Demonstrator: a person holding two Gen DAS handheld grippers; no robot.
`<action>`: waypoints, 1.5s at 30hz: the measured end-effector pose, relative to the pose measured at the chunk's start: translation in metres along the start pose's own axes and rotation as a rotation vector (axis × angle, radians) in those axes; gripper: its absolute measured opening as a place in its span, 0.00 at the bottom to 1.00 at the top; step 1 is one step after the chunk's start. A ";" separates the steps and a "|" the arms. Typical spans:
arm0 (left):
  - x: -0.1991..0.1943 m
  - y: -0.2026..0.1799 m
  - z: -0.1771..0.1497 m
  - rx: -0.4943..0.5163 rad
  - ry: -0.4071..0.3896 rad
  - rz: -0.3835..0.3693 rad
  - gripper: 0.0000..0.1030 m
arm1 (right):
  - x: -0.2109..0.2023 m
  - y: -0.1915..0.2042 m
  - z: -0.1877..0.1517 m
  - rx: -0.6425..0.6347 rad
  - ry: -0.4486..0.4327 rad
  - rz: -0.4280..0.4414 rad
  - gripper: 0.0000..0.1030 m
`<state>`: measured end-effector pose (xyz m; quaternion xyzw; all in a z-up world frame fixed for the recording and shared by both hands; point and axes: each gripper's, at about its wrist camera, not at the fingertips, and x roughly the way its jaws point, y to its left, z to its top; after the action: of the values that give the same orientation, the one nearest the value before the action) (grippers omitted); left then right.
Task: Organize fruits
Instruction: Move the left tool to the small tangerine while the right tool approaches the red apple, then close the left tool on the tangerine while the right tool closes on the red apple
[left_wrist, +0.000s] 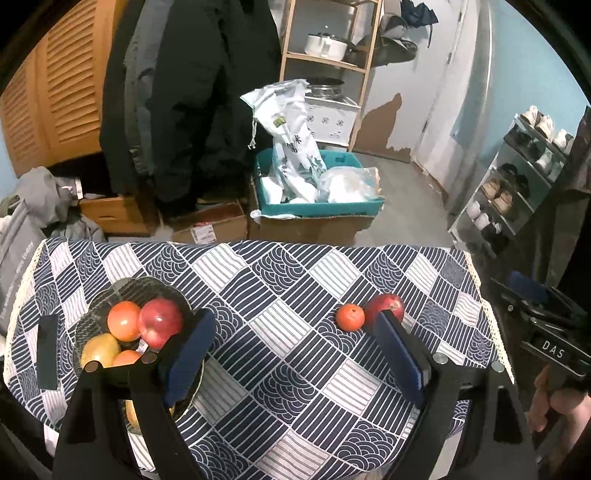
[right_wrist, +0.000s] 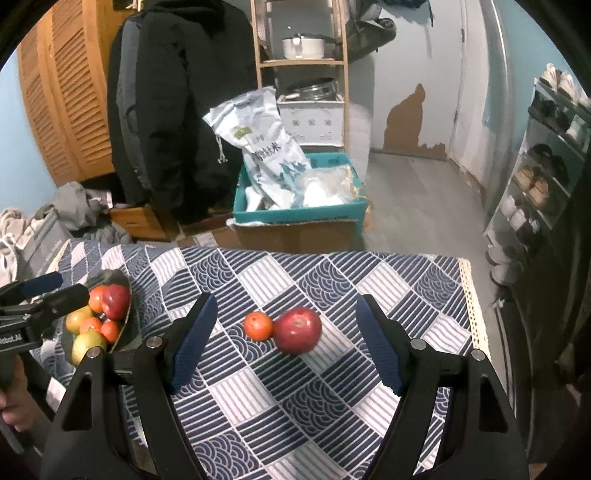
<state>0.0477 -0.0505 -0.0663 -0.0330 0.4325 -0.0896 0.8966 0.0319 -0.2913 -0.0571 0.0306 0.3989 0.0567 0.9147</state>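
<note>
A dark bowl (left_wrist: 155, 286) on the table's left holds a red apple (left_wrist: 160, 322), oranges and yellow-green fruit; it also shows in the right wrist view (right_wrist: 127, 321). A loose red apple (right_wrist: 297, 330) and a small orange (right_wrist: 258, 325) lie touching on the patterned cloth; in the left wrist view the apple (left_wrist: 388, 303) and orange (left_wrist: 350, 316) sit at the right. My left gripper (left_wrist: 291, 354) is open and empty, beside the bowl. My right gripper (right_wrist: 286, 339) is open and empty, with the loose fruit between and beyond its fingers.
A dark flat phone-like object (left_wrist: 48, 350) lies at the table's left edge. Beyond the table's far edge stand a teal crate of bags (left_wrist: 317, 206), cardboard boxes, hanging coats, a wooden shelf and a shoe rack (left_wrist: 517, 177).
</note>
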 end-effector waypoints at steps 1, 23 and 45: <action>0.002 -0.001 0.000 0.002 0.004 0.001 0.86 | 0.002 0.000 0.000 -0.001 0.004 0.000 0.76; 0.106 -0.009 -0.007 0.055 0.153 0.072 0.86 | 0.132 -0.008 -0.033 0.000 0.269 0.015 0.76; 0.173 -0.003 -0.019 0.054 0.264 0.044 0.86 | 0.207 -0.021 -0.053 0.019 0.386 0.033 0.75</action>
<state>0.1379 -0.0854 -0.2110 0.0126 0.5447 -0.0849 0.8342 0.1341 -0.2855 -0.2456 0.0344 0.5670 0.0728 0.8197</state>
